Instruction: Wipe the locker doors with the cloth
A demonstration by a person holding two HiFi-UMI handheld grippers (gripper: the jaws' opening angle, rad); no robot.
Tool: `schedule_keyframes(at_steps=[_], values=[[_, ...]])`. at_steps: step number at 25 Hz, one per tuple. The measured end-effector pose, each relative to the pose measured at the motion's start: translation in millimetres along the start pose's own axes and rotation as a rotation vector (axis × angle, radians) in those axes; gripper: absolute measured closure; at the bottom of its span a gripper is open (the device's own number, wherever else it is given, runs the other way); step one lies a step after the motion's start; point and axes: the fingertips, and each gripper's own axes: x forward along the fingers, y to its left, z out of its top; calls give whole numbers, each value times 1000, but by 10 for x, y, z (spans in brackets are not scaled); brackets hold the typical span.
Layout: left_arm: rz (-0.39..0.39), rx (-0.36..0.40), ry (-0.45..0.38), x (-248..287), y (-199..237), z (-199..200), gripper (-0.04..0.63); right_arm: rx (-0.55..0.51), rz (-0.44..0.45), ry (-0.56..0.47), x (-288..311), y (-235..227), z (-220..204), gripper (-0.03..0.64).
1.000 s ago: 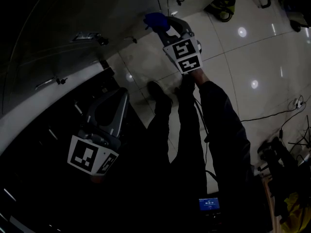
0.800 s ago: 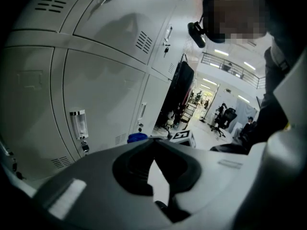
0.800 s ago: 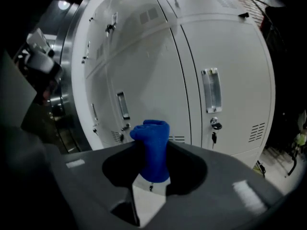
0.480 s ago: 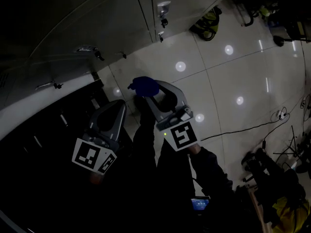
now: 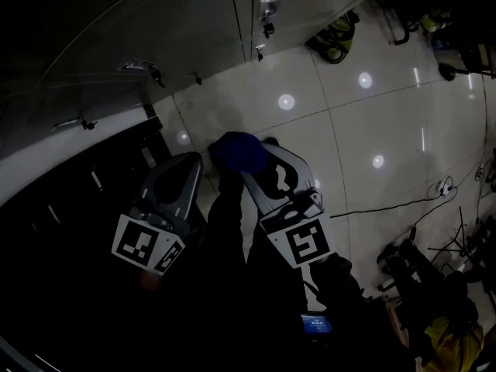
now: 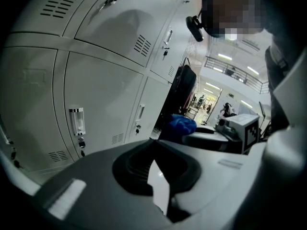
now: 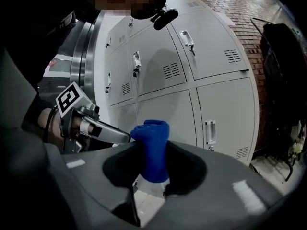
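The person held both grippers low and side by side before the body, the left gripper [image 5: 194, 161] with its jaws closed together and empty, the right gripper [image 5: 252, 169] clamped on the blue cloth [image 7: 152, 147].

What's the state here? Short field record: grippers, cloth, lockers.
left gripper: jaws together, nothing between them
right gripper: shut on the blue cloth
cloth contact: held in the air, not touching the locker doors
locker doors: light grey, vented, with handles; those facing the right gripper are closed
floor: glossy tile, reflecting ceiling lights
wiping: no contact with a door in this frame
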Motion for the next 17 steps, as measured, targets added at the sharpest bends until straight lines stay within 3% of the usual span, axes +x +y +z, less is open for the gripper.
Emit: schedule_keyframes(at_steps=[17], values=[[-27,9,7,79,-109,-6,615,-1,-5,8,-75,2,-52,497]])
